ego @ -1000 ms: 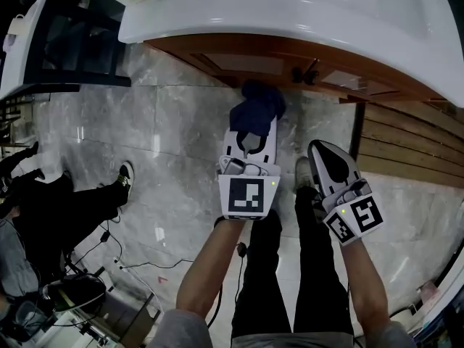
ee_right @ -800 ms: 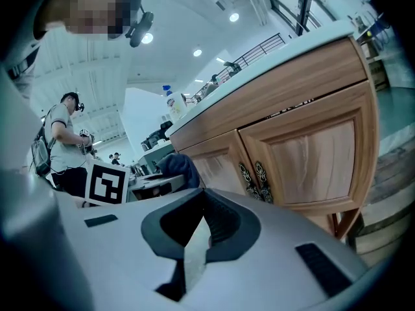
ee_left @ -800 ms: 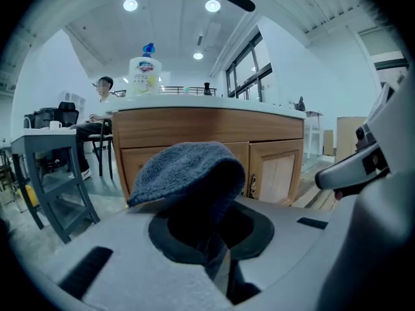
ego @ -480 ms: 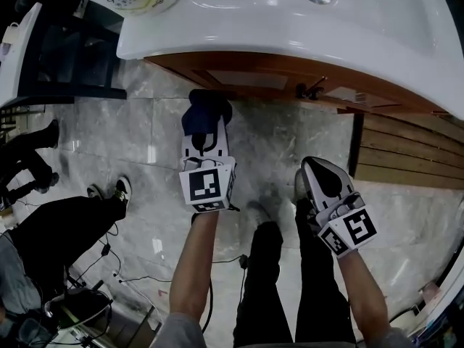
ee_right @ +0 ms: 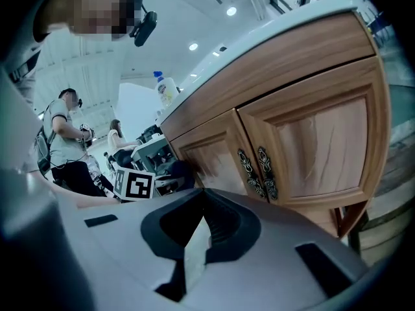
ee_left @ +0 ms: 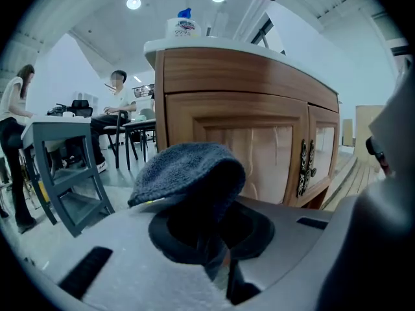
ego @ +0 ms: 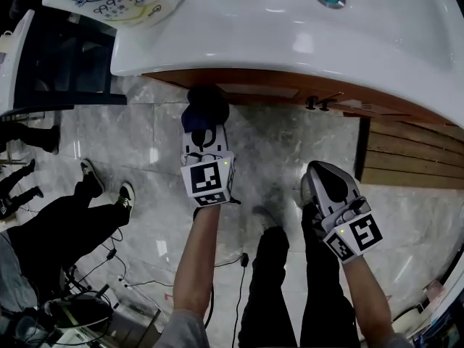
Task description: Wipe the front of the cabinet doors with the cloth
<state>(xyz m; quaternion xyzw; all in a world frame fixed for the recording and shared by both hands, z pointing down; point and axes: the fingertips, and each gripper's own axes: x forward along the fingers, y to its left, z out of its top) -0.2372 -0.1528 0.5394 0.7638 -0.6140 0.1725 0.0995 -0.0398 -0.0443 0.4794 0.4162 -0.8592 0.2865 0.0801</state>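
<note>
The left gripper is clamped on a dark terry cloth, held at, possibly touching, the left cabinet door. The cloth is likely soft, light and limp, so grip a bunched fold. The right gripper hangs closed and empty near the right cabinet door.

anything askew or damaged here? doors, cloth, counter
Nothing stands out. Both cabinet doors sit shut and flush, handles side by side. The cloth is bunched in the left gripper near the left door; the right gripper hangs back, shut and empty.
</note>
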